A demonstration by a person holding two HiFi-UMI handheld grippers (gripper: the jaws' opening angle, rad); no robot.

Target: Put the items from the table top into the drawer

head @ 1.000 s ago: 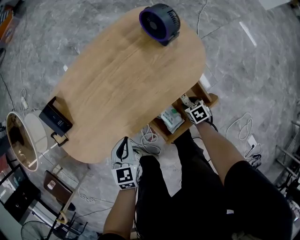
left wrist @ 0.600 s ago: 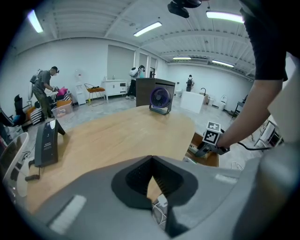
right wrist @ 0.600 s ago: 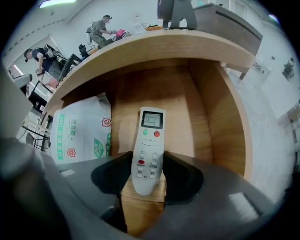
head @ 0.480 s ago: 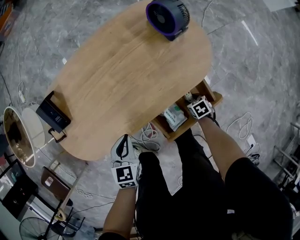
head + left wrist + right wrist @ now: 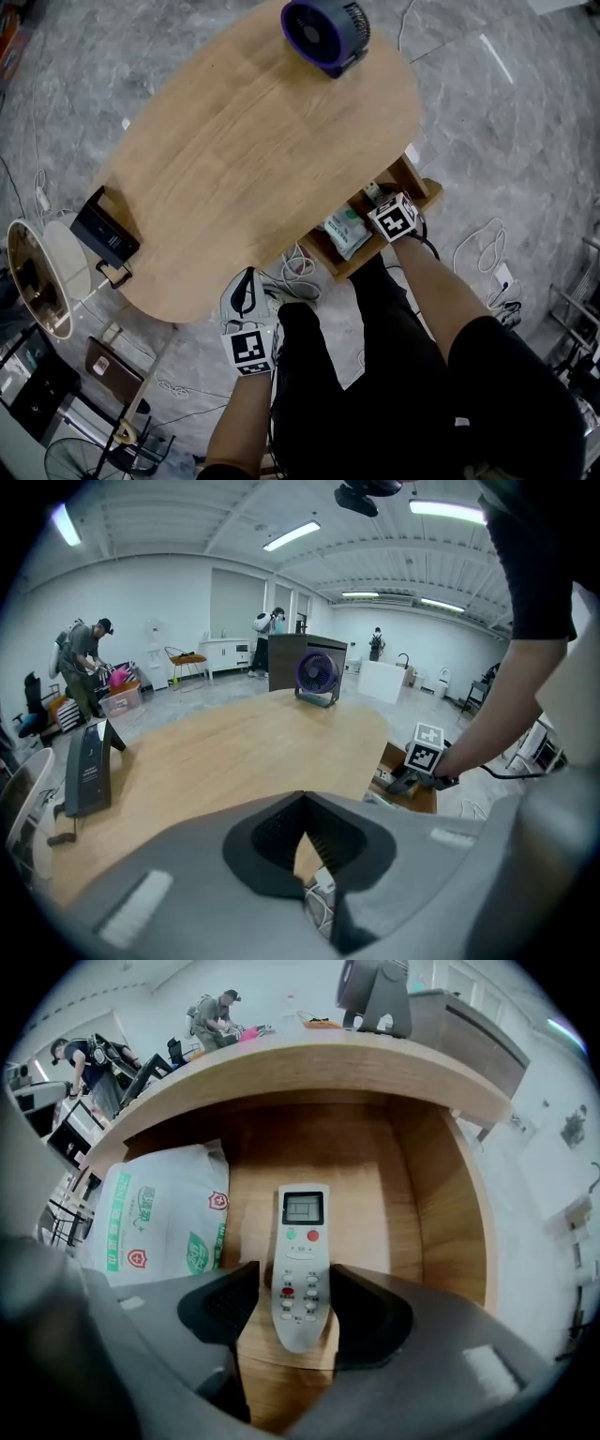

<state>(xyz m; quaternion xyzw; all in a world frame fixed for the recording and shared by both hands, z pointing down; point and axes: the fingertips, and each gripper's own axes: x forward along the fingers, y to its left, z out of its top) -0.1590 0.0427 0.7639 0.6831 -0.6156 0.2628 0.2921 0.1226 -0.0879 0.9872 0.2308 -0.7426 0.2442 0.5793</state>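
In the open wooden drawer (image 5: 450, 1213), the right gripper (image 5: 295, 1281) has just had its jaws spread. The white remote control (image 5: 302, 1232) is released and laid flat between them, beside the white green-printed packet (image 5: 159, 1218). The left gripper (image 5: 302, 803), clenched on nothing, is kept unmoved since a second ago at the oval wooden table (image 5: 234, 752) edge.

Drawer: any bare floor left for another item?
Seen in the right gripper view, the drawer has bare wood between the remote and the right wall, plus a strip from the remote's top to the back wall. Left side is crowded: the white bag fills it.
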